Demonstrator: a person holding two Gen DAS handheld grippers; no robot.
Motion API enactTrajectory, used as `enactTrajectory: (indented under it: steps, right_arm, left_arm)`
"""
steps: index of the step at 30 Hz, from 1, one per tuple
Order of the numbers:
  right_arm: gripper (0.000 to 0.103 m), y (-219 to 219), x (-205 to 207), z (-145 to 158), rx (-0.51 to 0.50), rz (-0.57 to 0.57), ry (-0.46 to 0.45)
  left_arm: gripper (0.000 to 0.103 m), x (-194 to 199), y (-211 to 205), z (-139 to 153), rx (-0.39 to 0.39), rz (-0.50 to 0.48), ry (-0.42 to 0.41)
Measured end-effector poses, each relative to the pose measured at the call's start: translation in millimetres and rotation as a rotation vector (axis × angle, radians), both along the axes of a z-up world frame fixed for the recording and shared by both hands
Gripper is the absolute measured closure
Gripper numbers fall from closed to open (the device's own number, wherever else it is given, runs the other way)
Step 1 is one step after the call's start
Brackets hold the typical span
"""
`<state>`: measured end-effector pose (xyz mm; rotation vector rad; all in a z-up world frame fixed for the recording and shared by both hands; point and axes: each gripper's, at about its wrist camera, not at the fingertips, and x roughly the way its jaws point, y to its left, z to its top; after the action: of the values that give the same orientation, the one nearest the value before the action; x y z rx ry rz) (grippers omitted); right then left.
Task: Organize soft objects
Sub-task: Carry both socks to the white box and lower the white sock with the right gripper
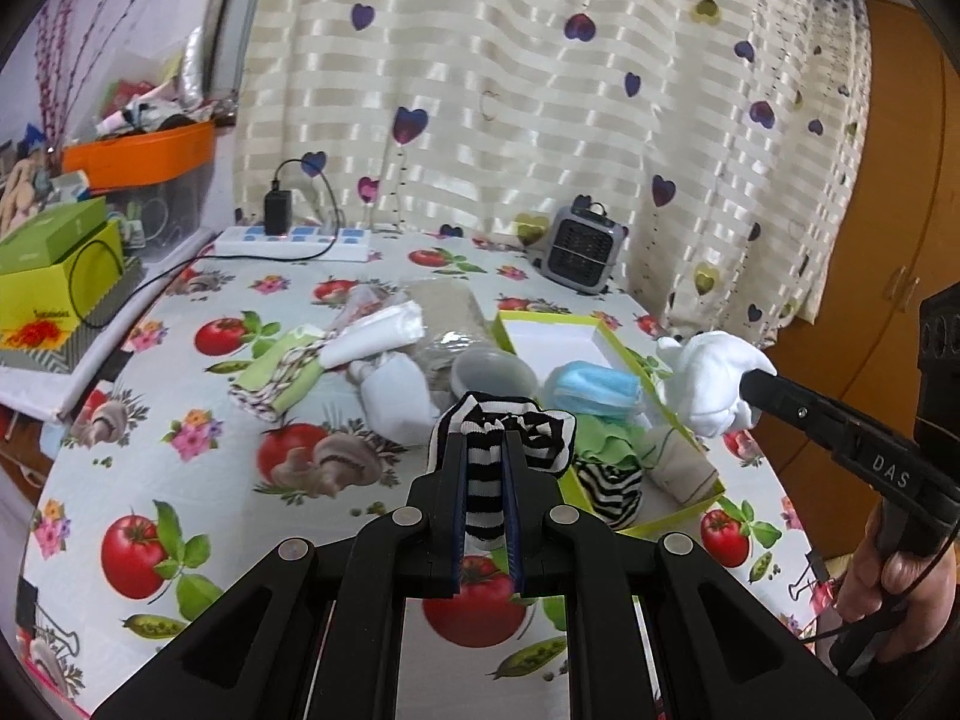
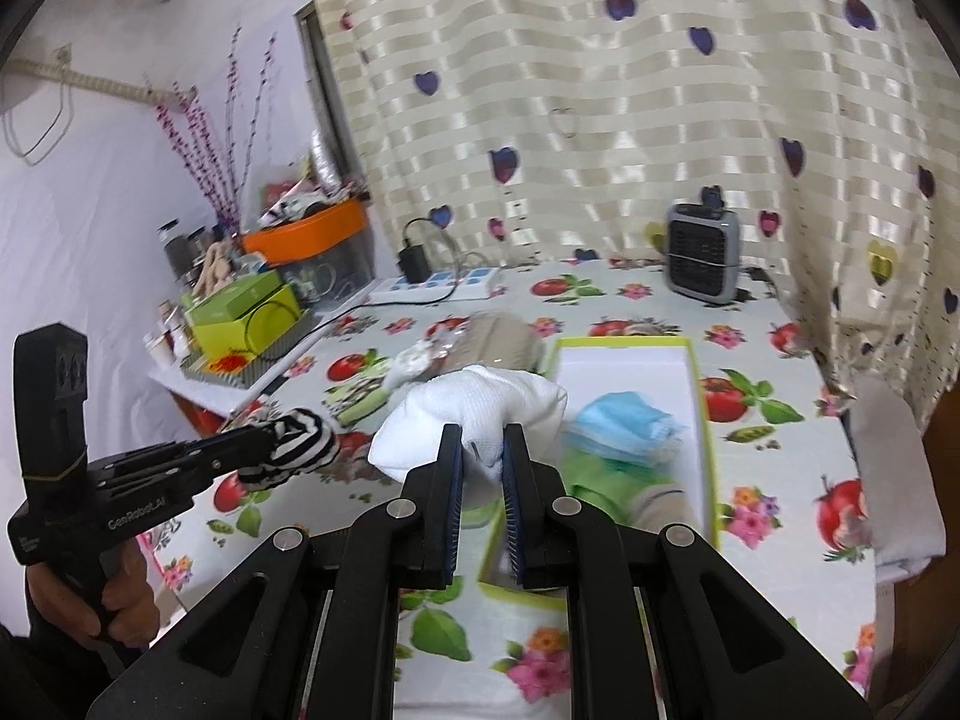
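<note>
My left gripper (image 1: 486, 438) is shut on a black-and-white striped sock (image 1: 483, 480) and holds it above the table, left of the box; it also shows in the right wrist view (image 2: 300, 450). My right gripper (image 2: 483, 438) is shut on a white sock (image 2: 474, 414), held above the box; it also shows in the left wrist view (image 1: 714, 378). The green-rimmed white box (image 1: 552, 339) holds blue face masks (image 1: 594, 390), a green cloth (image 1: 612, 450), a striped sock (image 1: 609, 495) and a beige item (image 1: 684, 462).
On the fruit-print tablecloth lie another white sock (image 1: 396, 396), a rolled white cloth (image 1: 378, 336), a green-striped cloth (image 1: 282, 372), a clear tub (image 1: 492, 369) and a beige cloth (image 1: 447, 306). A small heater (image 1: 582, 252), a power strip (image 1: 294, 240) and stacked boxes (image 1: 54, 276) stand around.
</note>
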<state>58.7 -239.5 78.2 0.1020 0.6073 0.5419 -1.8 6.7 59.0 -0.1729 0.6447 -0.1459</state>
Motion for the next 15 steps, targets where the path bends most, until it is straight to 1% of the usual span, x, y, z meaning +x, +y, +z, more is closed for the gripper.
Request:
enactTrajectory:
  steps: [8,15]
  right_arm:
    - [0.090,-24,3,-4,0.007,-0.056,0.018]
    - [0.090,-30,11,-16,0.003,-0.068,0.049]
  left_arm:
    - [0.093,6,-17,-1,0.008,-0.042,0.012]
    - [0.093,13,-27,-6,0.010,-0.065,0.033]
